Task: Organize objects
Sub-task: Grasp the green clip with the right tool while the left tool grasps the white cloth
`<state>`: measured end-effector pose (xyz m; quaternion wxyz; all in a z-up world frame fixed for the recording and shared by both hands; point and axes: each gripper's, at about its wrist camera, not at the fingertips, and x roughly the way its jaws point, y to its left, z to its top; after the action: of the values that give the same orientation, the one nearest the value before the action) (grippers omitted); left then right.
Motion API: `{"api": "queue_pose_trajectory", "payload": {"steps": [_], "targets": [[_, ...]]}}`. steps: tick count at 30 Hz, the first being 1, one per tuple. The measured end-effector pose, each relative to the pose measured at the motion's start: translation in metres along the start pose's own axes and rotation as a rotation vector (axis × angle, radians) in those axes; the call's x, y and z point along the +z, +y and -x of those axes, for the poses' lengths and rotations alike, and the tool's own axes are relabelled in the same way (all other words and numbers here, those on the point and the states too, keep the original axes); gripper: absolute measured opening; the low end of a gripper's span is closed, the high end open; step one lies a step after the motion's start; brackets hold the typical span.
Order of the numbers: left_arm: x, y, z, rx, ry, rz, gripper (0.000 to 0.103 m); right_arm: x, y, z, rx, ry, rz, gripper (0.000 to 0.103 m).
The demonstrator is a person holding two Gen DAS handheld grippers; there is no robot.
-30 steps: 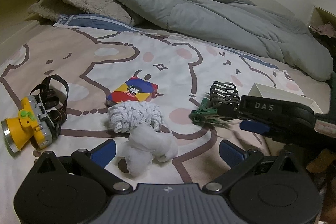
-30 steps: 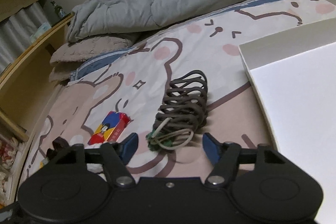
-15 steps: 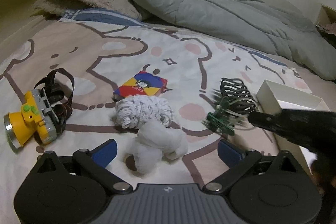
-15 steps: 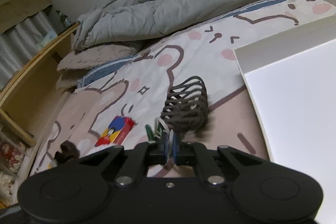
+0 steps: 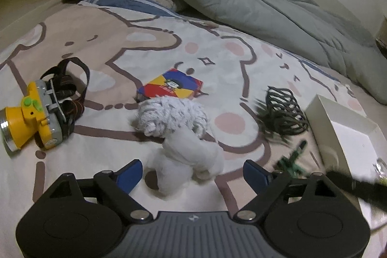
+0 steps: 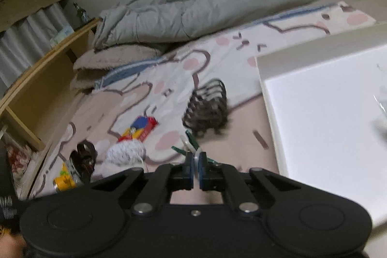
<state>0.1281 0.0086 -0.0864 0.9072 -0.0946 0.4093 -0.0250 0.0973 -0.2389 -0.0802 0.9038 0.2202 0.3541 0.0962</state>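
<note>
Now: right gripper (image 6: pixel 196 169) clamped on green clips (image 6: pixel 191 149), lifted off the bedsheet (image 5: pixel 150 47).
Left gripper (image 5: pixel 193 172) jaws apart, just been narrowing, white cloth bundle (image 5: pixel 191 156) between them, pads not pressing. In the left wrist view: white box (image 5: pixel 338 117) at 3 o'clock, dark coil (image 5: pixel 283 115) beside it, yellow headlamp (image 5: pixel 31 120) at 9, colourful card box (image 5: pixel 171 86) at 12 past the white yarn ball (image 5: pixel 169 117).

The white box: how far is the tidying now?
The white box looks nearly empty; something pale at its right edge is too blurred to name. The right claw is shut on green clips. Headlamp, card box, white cloths and dark wire coil lie on the bed.
</note>
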Motion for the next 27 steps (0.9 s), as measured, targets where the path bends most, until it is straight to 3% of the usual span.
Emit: {"api": "queue_pose_trajectory", "payload": {"steps": [5, 9, 11, 15, 19, 27], "targets": [[0.005, 0.001, -0.012, 0.025, -0.009, 0.047, 0.089, -0.011, -0.008, -0.006, 0.014, 0.11, -0.035, 0.004], [0.006, 0.003, -0.021, 0.014, 0.0, 0.071, 0.06, -0.018, -0.006, -0.003, 0.015, 0.123, -0.026, 0.014], [0.005, 0.004, -0.022, -0.012, 0.005, 0.08, 0.054, -0.018, -0.004, 0.0, 0.002, 0.097, -0.015, 0.035], [0.002, 0.003, -0.016, -0.051, 0.011, 0.08, 0.045, -0.013, -0.004, 0.003, -0.001, 0.049, -0.014, 0.039], [-0.003, 0.0, -0.007, -0.073, 0.015, 0.067, 0.042, -0.01, 0.003, -0.003, -0.014, 0.015, 0.042, 0.055], [-0.01, -0.001, 0.006, -0.117, 0.014, 0.084, 0.042, -0.005, 0.018, -0.032, -0.069, -0.002, 0.184, 0.053]]}}
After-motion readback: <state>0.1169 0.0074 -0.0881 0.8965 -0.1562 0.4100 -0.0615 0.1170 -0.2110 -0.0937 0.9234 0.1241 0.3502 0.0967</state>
